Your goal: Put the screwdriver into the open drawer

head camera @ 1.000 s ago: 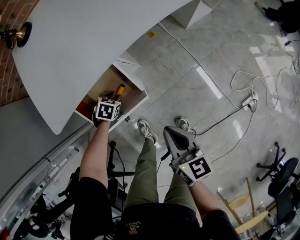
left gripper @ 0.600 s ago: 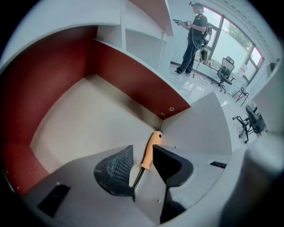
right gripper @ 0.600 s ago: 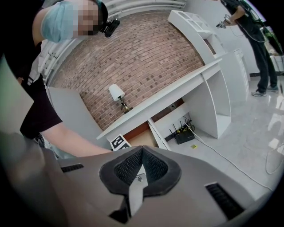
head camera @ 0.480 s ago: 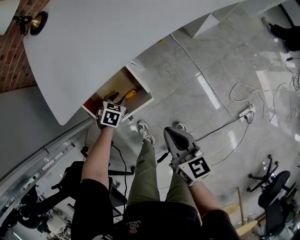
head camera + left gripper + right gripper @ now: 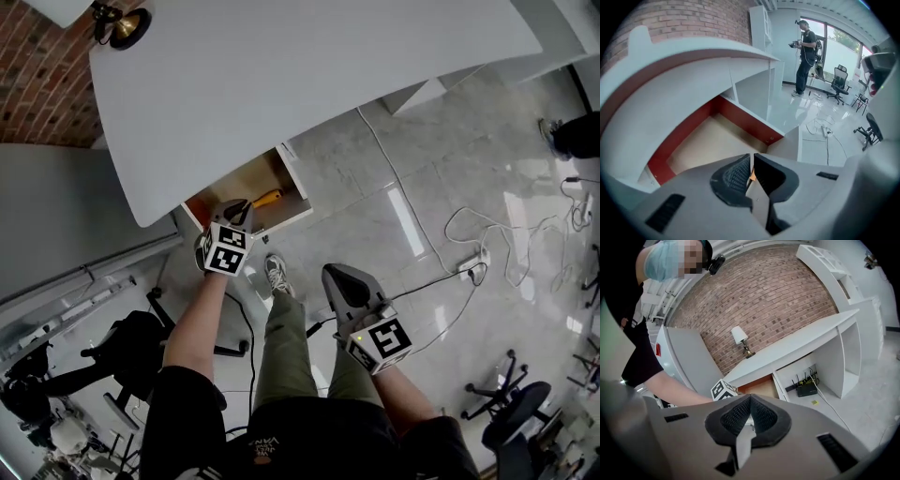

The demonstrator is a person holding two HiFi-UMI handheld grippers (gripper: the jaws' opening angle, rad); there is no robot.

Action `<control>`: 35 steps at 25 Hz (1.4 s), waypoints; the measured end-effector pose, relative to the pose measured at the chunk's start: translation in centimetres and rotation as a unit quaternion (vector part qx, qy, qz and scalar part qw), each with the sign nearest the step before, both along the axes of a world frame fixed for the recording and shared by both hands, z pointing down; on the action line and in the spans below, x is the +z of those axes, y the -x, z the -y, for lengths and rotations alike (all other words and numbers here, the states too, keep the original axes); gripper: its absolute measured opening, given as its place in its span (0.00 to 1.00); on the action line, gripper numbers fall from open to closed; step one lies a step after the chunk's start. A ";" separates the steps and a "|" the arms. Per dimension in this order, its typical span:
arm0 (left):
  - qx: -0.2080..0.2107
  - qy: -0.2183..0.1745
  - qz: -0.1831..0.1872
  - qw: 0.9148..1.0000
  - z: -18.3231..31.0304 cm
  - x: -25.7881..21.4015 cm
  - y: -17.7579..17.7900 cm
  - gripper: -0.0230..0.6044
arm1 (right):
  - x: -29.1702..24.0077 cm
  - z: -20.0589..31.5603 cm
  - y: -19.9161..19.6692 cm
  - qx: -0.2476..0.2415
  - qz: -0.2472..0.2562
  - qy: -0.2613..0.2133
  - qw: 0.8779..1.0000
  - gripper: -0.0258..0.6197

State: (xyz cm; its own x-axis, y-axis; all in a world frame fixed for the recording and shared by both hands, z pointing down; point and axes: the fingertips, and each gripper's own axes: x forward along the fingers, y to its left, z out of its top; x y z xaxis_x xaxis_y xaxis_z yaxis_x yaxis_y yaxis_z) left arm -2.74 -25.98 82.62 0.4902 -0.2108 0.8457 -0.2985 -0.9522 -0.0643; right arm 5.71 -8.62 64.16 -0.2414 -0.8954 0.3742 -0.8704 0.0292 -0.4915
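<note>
The open wooden drawer [image 5: 246, 190] juts from under the white desk. The screwdriver [image 5: 267, 198], with an orange handle, lies inside it near the front right. My left gripper [image 5: 239, 210] hangs just above the drawer's near edge. Its jaws have just been closing and stand almost together with nothing between them. In the left gripper view the left gripper [image 5: 751, 158] points down at the drawer's bare floor [image 5: 710, 140], and a sliver of orange shows through the thin slit. My right gripper [image 5: 337, 277] is shut and empty, away from the drawer above the floor. The right gripper [image 5: 750, 397] looks toward the drawer [image 5: 761, 389].
The white desk top [image 5: 309, 84] carries a small lamp [image 5: 122, 26]. Cables and a power strip [image 5: 473, 262] lie on the tiled floor, with office chairs [image 5: 511, 412] at the lower right. My shoe [image 5: 277, 274] stands below the drawer. Another person [image 5: 805, 56] stands far off.
My left gripper has lifted up out of the drawer and its jaws have closed. The screwdriver stays lying in the drawer. The right gripper has risen a little.
</note>
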 end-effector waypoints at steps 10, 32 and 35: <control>-0.064 -0.037 -0.101 0.992 -3.3 -11.5 1.2 0.05 | -5.5 -0.9 1.9 -0.075 -0.015 -0.016 0.997 0.04; -0.204 -0.113 -0.261 0.937 -15.1 -32.3 6.9 0.05 | -16.5 -3.8 4.2 -0.177 -0.052 -0.091 0.979 0.04; -0.225 -0.121 -0.273 0.927 -16.3 -34.0 8.2 0.05 | -17.8 -4.5 4.6 -0.183 -0.054 -0.102 0.976 0.04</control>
